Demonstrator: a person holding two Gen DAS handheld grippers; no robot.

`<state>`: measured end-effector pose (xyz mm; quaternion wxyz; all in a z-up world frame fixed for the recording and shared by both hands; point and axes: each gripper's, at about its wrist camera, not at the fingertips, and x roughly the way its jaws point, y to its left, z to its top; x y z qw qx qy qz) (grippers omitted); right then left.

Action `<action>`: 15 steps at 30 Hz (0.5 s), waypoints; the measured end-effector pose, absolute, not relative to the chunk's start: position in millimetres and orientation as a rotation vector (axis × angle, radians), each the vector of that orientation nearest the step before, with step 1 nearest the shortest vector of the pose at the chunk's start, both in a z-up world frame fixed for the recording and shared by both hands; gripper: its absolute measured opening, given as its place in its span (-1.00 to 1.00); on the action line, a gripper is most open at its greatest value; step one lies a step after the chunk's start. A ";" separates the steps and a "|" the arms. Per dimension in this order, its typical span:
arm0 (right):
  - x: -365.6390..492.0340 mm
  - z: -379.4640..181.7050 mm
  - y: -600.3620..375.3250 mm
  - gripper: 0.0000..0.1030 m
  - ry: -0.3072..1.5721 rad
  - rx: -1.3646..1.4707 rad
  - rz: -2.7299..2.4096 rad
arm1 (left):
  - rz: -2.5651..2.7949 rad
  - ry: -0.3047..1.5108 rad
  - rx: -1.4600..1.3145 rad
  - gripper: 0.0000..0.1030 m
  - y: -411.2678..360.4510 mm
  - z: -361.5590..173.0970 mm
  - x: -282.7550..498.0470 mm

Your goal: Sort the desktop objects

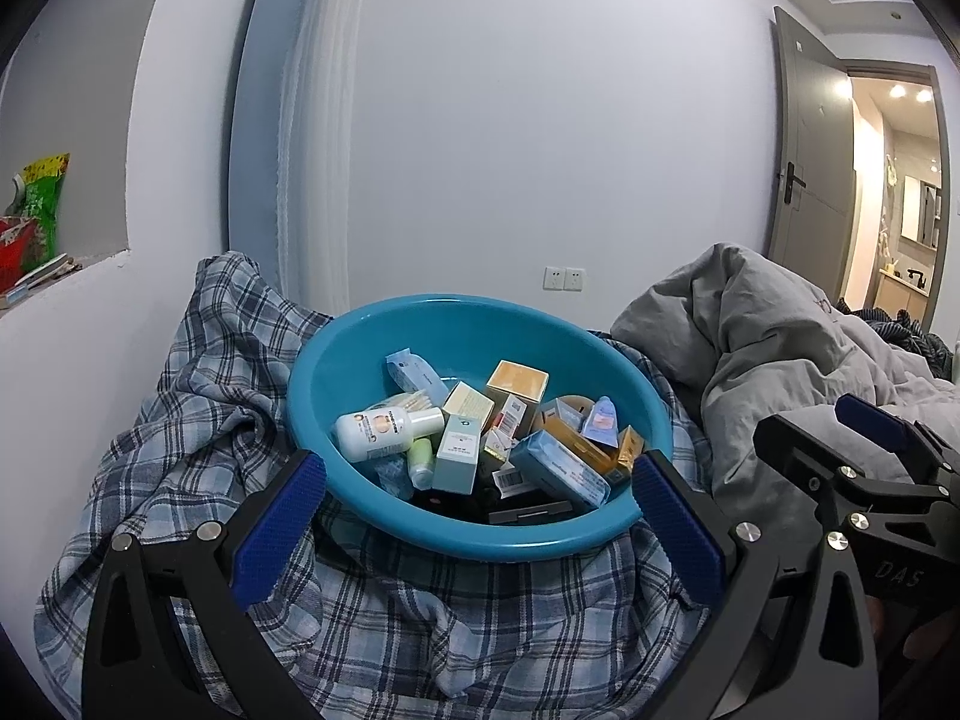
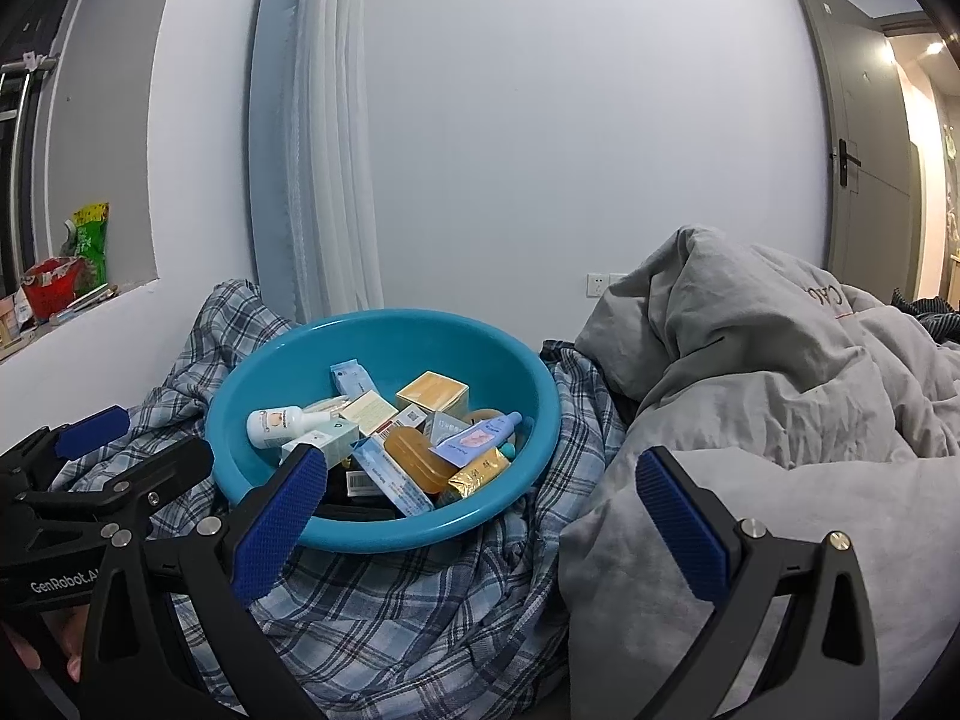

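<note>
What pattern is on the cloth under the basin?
The cloth under the basin is blue, white and dark plaid, clearest in the left wrist view.

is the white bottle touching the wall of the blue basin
Touching. In the left wrist view the white bottle lies on its side with its base end against the blue basin inner wall, no gap visible.

basin (image 1: 336, 360): teal plastic, smooth, glossy
plaid sheet (image 1: 198, 420): woven cloth, matt, creased
duvet (image 2: 750, 420): grey cloth, matt, rumpled
lotion bottle (image 1: 384, 429): white plastic, smooth, slight sheen
small cartons (image 1: 459, 450): printed card, mostly matt
left gripper (image 1: 480, 531): black matt frame, blue ribbed finger pads, bright metal screws
</note>
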<state>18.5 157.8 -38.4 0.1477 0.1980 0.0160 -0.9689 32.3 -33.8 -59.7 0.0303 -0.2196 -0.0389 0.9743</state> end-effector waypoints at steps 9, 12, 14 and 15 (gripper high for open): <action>18.1 -38.9 157.3 0.99 0.039 0.578 -2.784 | 2.997 -0.120 -0.691 1.00 -34.8 -61.7 30.1; 18.7 -39.4 156.3 0.99 0.054 0.575 -2.791 | 3.000 -0.115 -0.688 1.00 -34.7 -62.6 29.2; 18.5 -39.4 156.3 0.99 0.058 0.571 -2.792 | 3.004 -0.108 -0.682 1.00 -34.1 -62.8 29.0; 18.5 -39.3 156.3 0.99 0.059 0.570 -2.793 | 3.004 -0.107 -0.683 1.00 -34.2 -63.2 28.7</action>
